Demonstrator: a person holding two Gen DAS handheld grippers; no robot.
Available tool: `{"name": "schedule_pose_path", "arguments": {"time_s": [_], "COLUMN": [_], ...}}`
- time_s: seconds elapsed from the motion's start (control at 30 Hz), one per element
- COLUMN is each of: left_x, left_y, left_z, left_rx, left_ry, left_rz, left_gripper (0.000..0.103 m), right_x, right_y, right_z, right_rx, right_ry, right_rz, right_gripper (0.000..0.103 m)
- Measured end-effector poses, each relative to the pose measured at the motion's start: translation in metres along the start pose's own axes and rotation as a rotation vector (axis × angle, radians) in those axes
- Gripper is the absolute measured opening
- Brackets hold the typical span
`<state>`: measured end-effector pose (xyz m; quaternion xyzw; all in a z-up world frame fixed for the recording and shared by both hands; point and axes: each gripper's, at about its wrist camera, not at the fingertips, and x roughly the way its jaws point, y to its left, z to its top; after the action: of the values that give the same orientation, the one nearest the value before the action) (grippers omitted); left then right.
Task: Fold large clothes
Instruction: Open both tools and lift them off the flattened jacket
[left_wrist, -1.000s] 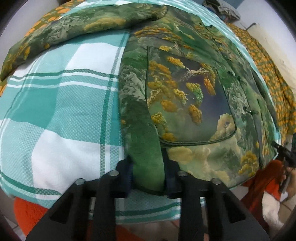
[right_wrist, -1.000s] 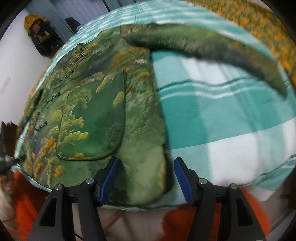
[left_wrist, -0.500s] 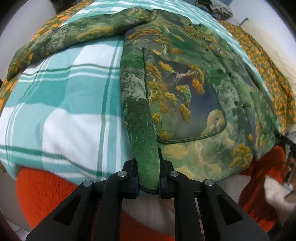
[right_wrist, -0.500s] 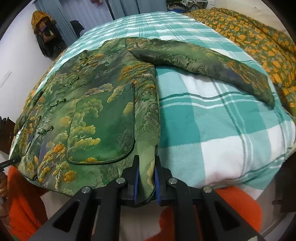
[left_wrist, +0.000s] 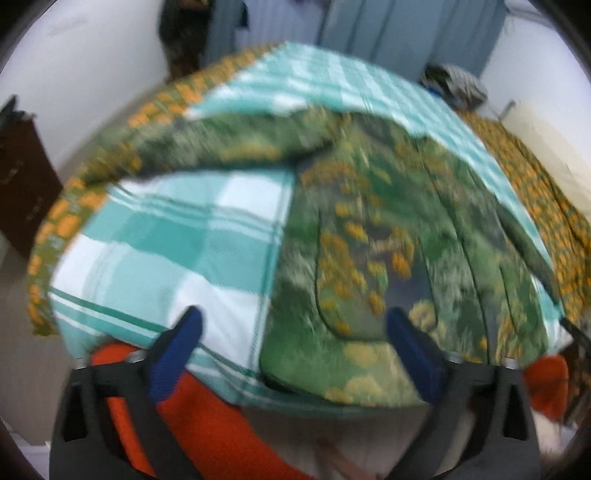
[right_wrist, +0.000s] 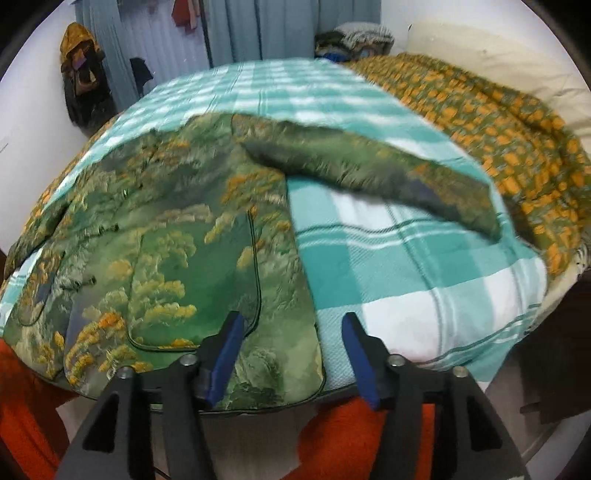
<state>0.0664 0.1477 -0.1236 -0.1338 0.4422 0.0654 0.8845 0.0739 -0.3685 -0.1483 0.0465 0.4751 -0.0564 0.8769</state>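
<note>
Both tongs just let go of the jacket (right_wrist: 177, 258) hem & are opening: left tongs (left_wrist: 295, 343) spread wide, right tongs (right_wrist: 291, 350) abt half, nothing gripped. Hem now lies flat on bed (right_wrist: 424, 295) edge just ahead of the pads, sleeves out. Smoothed; next fold needs fresh grip.

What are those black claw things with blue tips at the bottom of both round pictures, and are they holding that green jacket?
They are two grabbing tools, one in each of a person's hands. A camera on each tool looks along its fingers, so one picture comes from the left gripper and one from the right gripper. A green jacket with yellow trees lies spread on a teal checked blanket on a bed. Both grippers' jaws are opening, with the jacket's bottom edge lying between them, and nothing is gripped.
</note>
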Motion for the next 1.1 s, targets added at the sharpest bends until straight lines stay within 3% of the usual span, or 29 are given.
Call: {"name": "schedule_pose_path", "arguments": {"time_s": [0.1, 0.2, 0.27, 0.4, 0.53, 0.63, 0.83, 0.93, 1.0, 1.1], "left_x": [-0.01, -0.014, -0.017, -0.021, -0.012, -0.008, -0.014, -0.018, -0.023, -0.028], "left_y": [-0.01, -0.025, -0.035, -0.049, -0.058, -0.065, -0.076, -0.081, -0.083, -0.083], "left_z": [0.002, 0.001, -0.002, -0.007, -0.016, -0.025, -0.025, -0.02, -0.018, -0.014], "left_rx": [0.03, 0.142, 0.191, 0.247, 0.293, 0.305, 0.304, 0.341, 0.352, 0.342], "left_ry": [-0.102, -0.116, -0.133, -0.123, -0.04, 0.021, 0.002, -0.039, -0.063, -0.084], "left_rz": [0.072, 0.113, 0.122, 0.056, -0.023, -0.071, -0.041, 0.027, 0.029, 0.024], "left_gripper": [0.102, 0.102, 0.102, 0.102, 0.101, 0.099, 0.1, 0.101, 0.102, 0.102], "right_x": [-0.013, -0.023, -0.031, -0.043, -0.049, -0.058, -0.051, -0.049, -0.05, -0.051], "right_y": [0.008, 0.018, 0.025, 0.031, 0.034, 0.035, 0.043, 0.048, 0.051, 0.054], "right_z": [0.003, 0.006, 0.007, 0.007, 0.006, 0.003, -0.001, -0.005, -0.007, -0.008], "right_rx": [0.02, 0.031, 0.021, 0.01, -0.012, -0.038, -0.1, -0.112, -0.114, -0.12], "right_ry": [-0.035, -0.059, -0.092, -0.137, -0.178, -0.245, -0.222, -0.208, -0.213, -0.214], "right_rz": [-0.028, -0.059, -0.009, 0.042, 0.065, 0.069, 0.074, 0.084, 0.094, 0.104], "right_gripper": [0.061, 0.061, 0.061, 0.061, 0.062, 0.084, 0.086, 0.092, 0.102, 0.103]}}
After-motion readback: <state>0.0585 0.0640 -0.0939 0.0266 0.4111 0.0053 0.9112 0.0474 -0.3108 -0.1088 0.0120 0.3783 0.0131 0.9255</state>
